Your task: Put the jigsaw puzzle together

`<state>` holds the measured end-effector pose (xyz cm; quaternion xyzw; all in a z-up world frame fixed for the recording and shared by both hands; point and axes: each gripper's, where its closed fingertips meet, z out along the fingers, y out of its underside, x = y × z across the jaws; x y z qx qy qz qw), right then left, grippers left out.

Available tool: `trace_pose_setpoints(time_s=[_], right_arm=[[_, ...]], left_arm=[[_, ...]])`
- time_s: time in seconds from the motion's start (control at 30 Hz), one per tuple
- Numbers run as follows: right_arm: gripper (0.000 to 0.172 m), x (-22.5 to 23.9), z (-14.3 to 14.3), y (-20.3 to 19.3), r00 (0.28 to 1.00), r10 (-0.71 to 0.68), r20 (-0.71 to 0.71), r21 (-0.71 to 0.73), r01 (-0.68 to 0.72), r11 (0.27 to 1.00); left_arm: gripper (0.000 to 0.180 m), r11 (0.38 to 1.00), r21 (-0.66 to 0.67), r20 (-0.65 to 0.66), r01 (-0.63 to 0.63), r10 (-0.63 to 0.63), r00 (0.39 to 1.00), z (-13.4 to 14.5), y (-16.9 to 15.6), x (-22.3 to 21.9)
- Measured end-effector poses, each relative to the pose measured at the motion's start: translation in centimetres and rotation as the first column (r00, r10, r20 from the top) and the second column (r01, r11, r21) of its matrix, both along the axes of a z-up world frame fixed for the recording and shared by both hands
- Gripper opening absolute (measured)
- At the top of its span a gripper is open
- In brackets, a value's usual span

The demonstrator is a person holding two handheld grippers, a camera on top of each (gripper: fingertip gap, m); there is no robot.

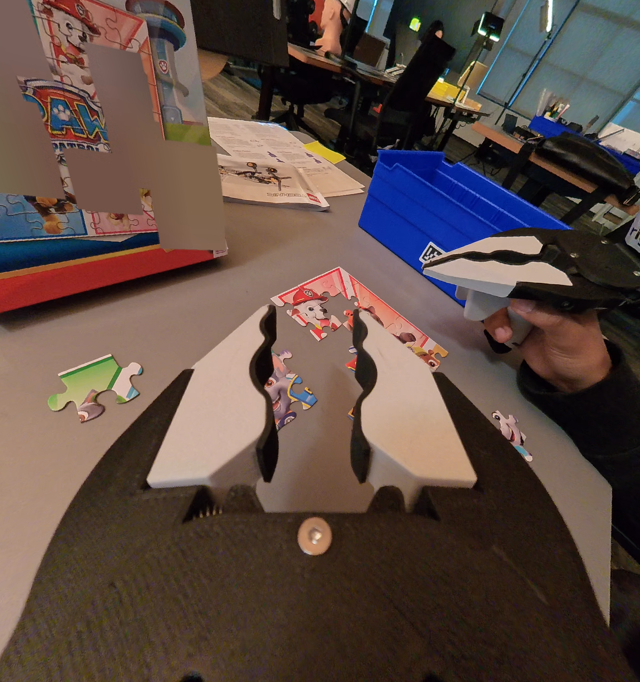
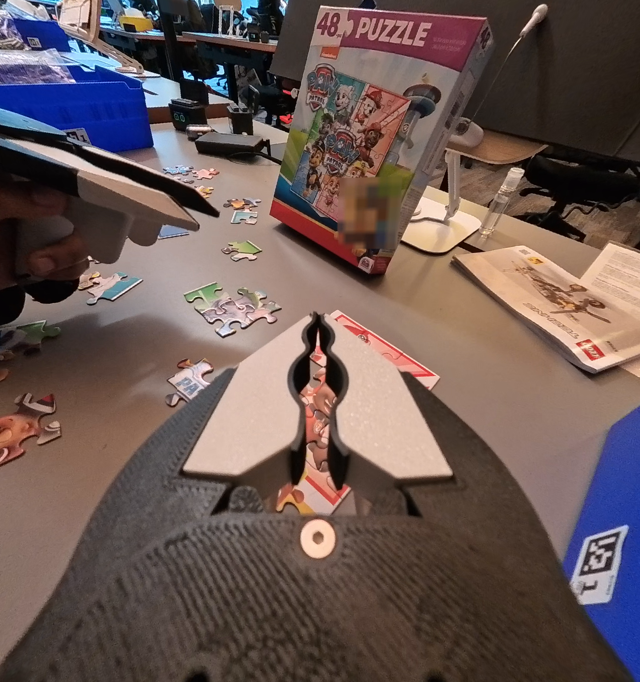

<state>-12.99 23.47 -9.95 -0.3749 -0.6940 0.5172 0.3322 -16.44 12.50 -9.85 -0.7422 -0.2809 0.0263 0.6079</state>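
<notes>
My left gripper [image 1: 312, 312] is open and empty, low over the grey table [image 1: 185, 295]. A loose puzzle piece with a grey pup [image 1: 292, 387] lies on the table under the gap between its fingers, untouched. Just ahead of the tips lies a joined puzzle corner with a red frame [image 1: 348, 295]. My right gripper [image 2: 318, 315] is shut with nothing between its tips, above that same red-framed section [image 2: 395, 354]. It also shows in the left wrist view [image 1: 427, 266], held in a hand over the table. The left gripper shows at the left of the right wrist view [image 2: 200, 217].
A puzzle box [image 2: 366, 129] stands at the back. A blue bin [image 1: 440, 206] is on the right. Booklets [image 2: 569, 313] lie beside it. Loose pieces: a green one [image 1: 93, 383], a small one [image 1: 512, 431], a joined green-grey cluster [image 2: 233, 306], several more at the left [image 2: 12, 431]. One gripper's finger ends stand about 12 cm off the other's.
</notes>
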Motion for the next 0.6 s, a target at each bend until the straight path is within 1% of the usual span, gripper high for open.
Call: trace_pose_setpoints(time_s=[0.23, 0.33, 0.37, 0.4, 0.47, 0.5, 0.53, 0.6], right_arm=[[0.000, 0.0, 0.0, 0.0, 1.000, 0.000, -0.001, -0.002, 0.000, 1.000], [0.000, 0.0, 0.0, 0.0, 1.000, 0.000, 0.001, 0.000, 0.000, 1.000], [0.000, 0.0, 0.0, 0.0, 1.000, 0.000, 0.001, 0.001, 0.000, 1.000], [0.000, 0.0, 0.0, 0.0, 1.000, 0.000, 0.001, 0.000, 0.000, 1.000], [0.000, 0.0, 0.0, 0.0, 1.000, 0.001, 0.002, 0.000, -0.001, 1.000], [0.000, 0.0, 0.0, 0.0, 1.000, 0.002, 0.003, 0.000, -0.002, 1.000], [0.000, 0.0, -0.1, -0.1, 1.000, 0.003, 0.003, 0.000, -0.003, 1.000], [0.000, 0.0, -0.1, -0.1, 1.000, 0.005, 0.006, 0.001, -0.005, 1.000]], left_arm=[[0.039, 1.000, -0.006, 0.002, 0.003, -0.003, 1.000, -0.1, 0.1, 0.0], [0.039, 0.999, -0.033, 0.023, 0.031, -0.030, 0.999, -0.8, 0.4, 0.4], [0.038, 0.996, -0.065, 0.044, 0.066, -0.063, 0.997, -1.6, 0.8, 0.8], [0.035, 0.986, -0.110, 0.076, 0.127, -0.119, 0.990, -2.6, 1.3, 1.7], [0.027, 0.944, -0.202, 0.124, 0.261, -0.240, 0.963, -4.5, 2.4, 4.1], [0.024, 0.920, -0.256, 0.117, 0.298, -0.276, 0.954, -5.3, 2.8, 4.9], [0.019, 0.896, -0.320, 0.089, 0.308, -0.295, 0.951, -6.1, 3.0, 5.3], [0.013, 0.855, -0.436, 0.014, 0.282, -0.307, 0.952, -7.2, 2.9, 5.4]])
